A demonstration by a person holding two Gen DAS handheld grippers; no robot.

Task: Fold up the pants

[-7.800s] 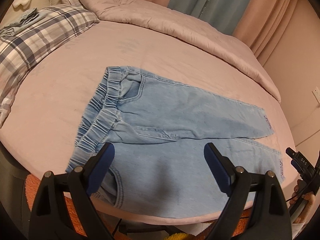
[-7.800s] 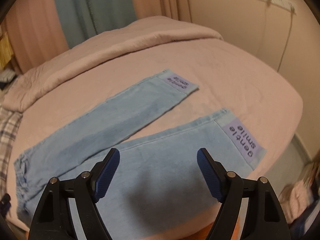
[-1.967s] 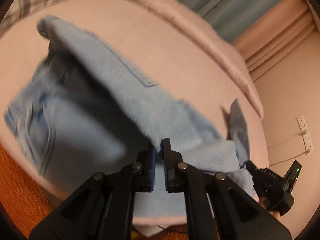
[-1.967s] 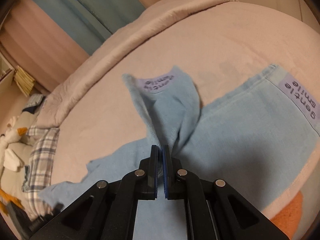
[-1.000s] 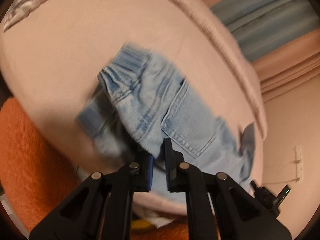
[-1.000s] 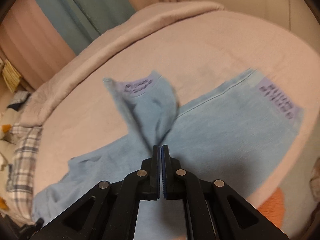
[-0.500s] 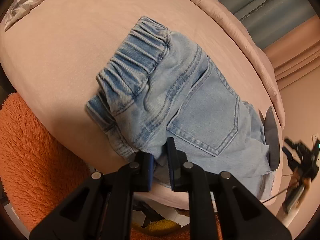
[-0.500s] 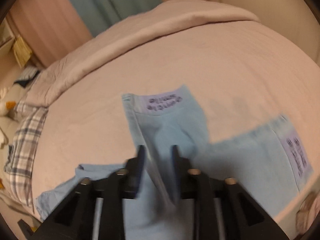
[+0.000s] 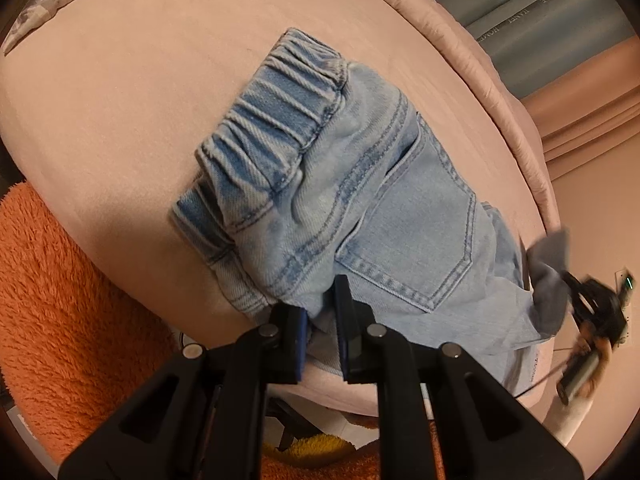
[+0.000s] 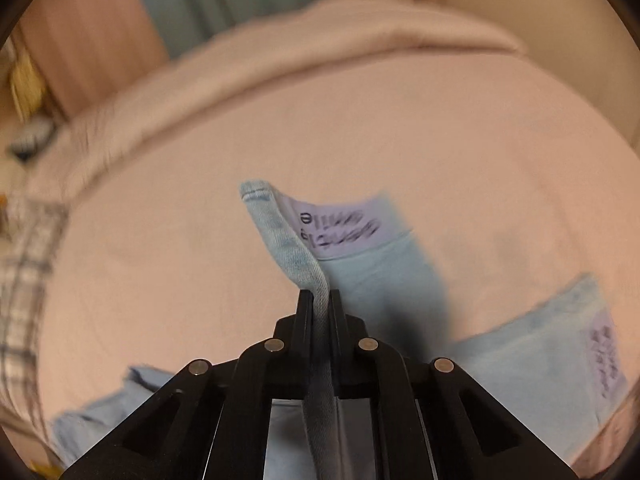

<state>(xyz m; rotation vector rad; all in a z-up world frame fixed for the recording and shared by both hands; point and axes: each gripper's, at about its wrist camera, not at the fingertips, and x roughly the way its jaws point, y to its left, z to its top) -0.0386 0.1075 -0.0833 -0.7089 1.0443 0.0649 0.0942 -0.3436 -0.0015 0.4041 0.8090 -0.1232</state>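
Light-blue denim pants [image 9: 400, 200] lie doubled over on the pink bed [image 9: 120, 100], the elastic waistband [image 9: 272, 128] to the upper left and a back pocket [image 9: 420, 240] facing up. At the near edge my left gripper [image 9: 320, 304] is shut on the denim. In the right wrist view my right gripper [image 10: 320, 294] has its jaws closing tight on a raised fold of one leg, just below its lilac cuff label [image 10: 340, 224]. The other leg's cuff [image 10: 604, 352] lies flat to the right. The right gripper also shows, blurred, in the left wrist view [image 9: 592, 308].
A rolled pink duvet [image 9: 480, 60] runs along the bed's far side, with blue and pink curtains [image 9: 540, 20] behind it. An orange fluffy rug [image 9: 60, 300] lies below the near bed edge. A plaid pillow [image 10: 20, 300] sits at the left.
My right gripper's jaws, apart over the leg half a second ago, have shut on the leg's edge and lifted it. The left gripper has kept its hold and hardly moved.
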